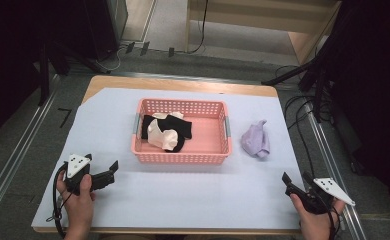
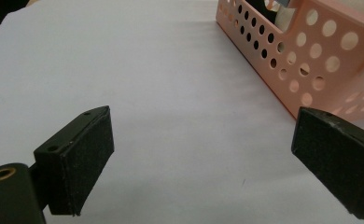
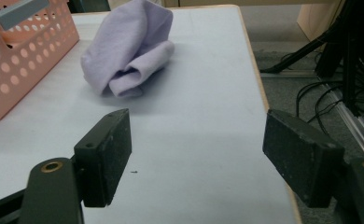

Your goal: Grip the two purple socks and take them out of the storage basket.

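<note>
Both grippers rest wide apart and empty: the left gripper (image 1: 114,166) beside the basket (image 1: 182,154), which already holds black and cream cloths (image 1: 165,131); the purple cloth (image 3: 126,51) lies ahead of the right gripper (image 3: 196,156), likely the last to go in

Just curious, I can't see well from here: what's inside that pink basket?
The pink basket holds a black cloth and a cream cloth bundled together on its left side. Whatever lies beneath them is covered.

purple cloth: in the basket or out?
Out. The purple cloth lies bunched on the table cover, right of the pink basket and apart from it; the right gripper view shows a gap between them.
</note>
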